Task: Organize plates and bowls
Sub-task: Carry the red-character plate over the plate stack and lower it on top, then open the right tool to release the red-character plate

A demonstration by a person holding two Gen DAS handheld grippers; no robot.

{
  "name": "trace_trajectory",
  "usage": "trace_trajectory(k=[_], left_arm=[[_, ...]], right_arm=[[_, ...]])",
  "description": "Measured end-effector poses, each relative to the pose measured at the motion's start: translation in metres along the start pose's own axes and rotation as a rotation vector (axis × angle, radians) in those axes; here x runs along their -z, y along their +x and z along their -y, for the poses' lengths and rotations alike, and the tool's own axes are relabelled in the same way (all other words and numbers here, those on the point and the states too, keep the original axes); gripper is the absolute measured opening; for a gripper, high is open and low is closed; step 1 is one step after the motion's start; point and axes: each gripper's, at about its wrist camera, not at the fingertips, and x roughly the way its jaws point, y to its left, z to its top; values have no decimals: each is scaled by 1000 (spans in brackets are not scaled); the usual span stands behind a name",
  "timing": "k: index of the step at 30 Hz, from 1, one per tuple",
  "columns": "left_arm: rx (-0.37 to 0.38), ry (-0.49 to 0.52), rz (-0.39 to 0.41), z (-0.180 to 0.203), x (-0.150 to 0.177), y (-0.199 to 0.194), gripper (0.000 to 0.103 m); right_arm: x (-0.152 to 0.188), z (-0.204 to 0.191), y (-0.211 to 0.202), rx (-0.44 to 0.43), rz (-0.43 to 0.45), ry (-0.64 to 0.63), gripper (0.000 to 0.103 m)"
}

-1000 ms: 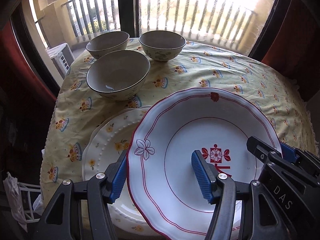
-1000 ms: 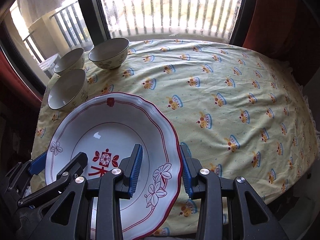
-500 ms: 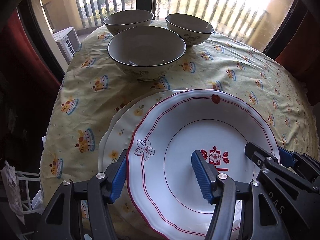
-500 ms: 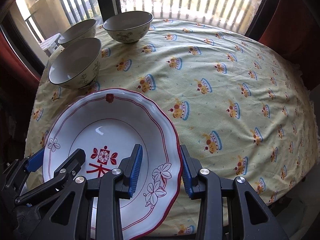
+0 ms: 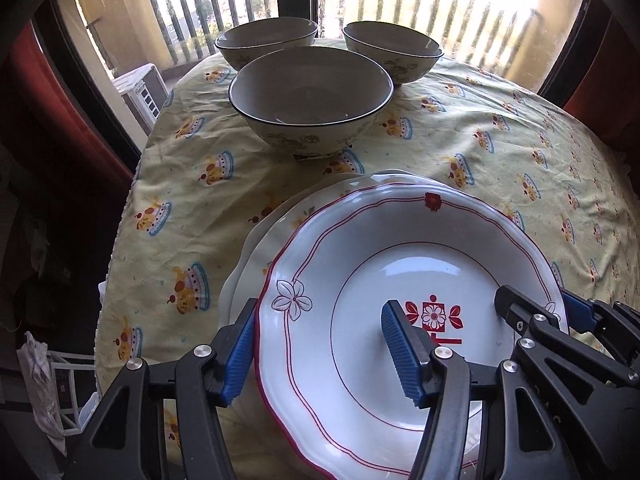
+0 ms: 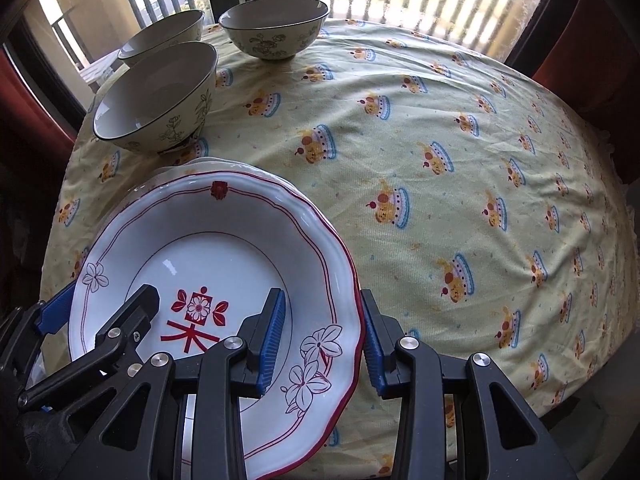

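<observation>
**On a cloth-covered desk, two tools grip one red-rimmed plate**

Near the front edge of the desk [image 6: 440,128], which wears a pale yellow cloth printed with small cake motifs, a white plate [image 5: 400,248] with a scalloped red rim and a red flower emblem at its centre is held from both sides. The left tool [image 5: 320,344] has one blue pad outside the plate's left rim and the other inside the well, jaws roughly half apart and clamped on the plate. The right tool [image 6: 322,334] straddles the plate's right rim [image 6: 348,280] in the same way, with a narrower gap, one pad inside by a cluster of outlined flowers, one outside.

Directly under the red-rimmed plate sits a stack of white plates [image 5: 256,248] with scalloped edges, showing as a crescent to the left and behind. Whether the held plate rests on the stack or hangs just above it cannot be told.

Further back stand three cream bowls with dark rims and leaf drawings: the nearest bowl [image 5: 312,100] just behind the plates, the other two bowls [image 5: 266,38] side by side near the far edge. Beyond is a window with balcony railings.
</observation>
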Motion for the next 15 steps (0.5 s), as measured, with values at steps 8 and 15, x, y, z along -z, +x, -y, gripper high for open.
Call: trace_trajectory(k=[8,15], left_arm=[[-27,11,25,4,2,3,65],[-18,-17,19,-7,-1,3,69]], right_arm=[[3,1,-2,-1,9,-4,36],[5,-3,-2,3,4,-24,33]])
